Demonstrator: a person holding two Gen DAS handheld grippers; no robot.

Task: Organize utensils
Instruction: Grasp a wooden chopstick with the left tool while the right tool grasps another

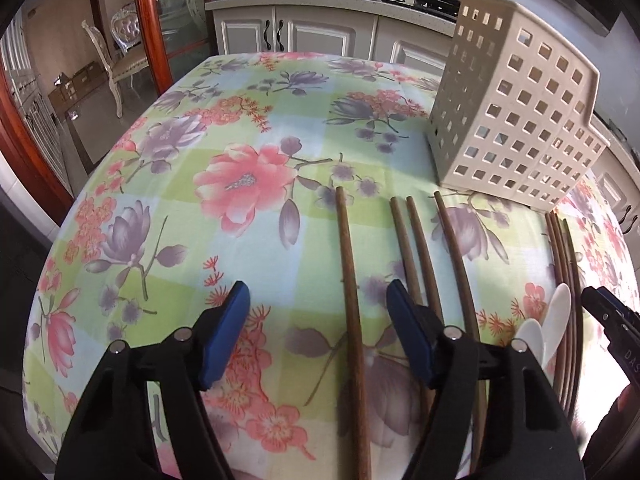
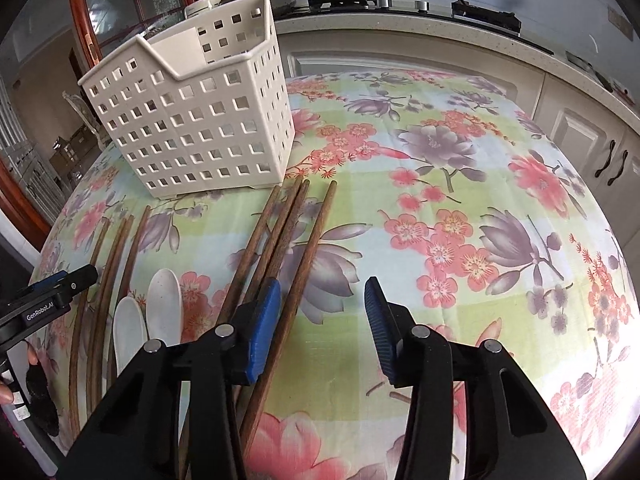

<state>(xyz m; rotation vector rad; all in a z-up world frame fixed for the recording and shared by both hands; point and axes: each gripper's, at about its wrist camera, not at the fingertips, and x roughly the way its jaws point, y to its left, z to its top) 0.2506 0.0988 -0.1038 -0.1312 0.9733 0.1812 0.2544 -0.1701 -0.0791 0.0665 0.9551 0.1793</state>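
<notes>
Bright daylight floods both fisheye views, washing the floral tablecloth (image 1: 256,184) pale at its lower right edge in the right wrist view. Soft shadows fall beneath the perforated basket (image 2: 200,120). Straight lines bow strongly outward, and the corners go black.

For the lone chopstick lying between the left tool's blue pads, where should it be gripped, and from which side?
Grip the lone chopstick mid-shaft, from above, pads closing on its two long sides. It lies flat on the tablecloth, clear of the neighbouring chopsticks, already between the left tool's open pads.

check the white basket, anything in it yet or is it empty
Looks empty: the right wrist view shows the white basket standing upright with nothing rising above its rim or visible through its holes. Its floor is hidden. The chopsticks lie on the tablecloth.
</notes>
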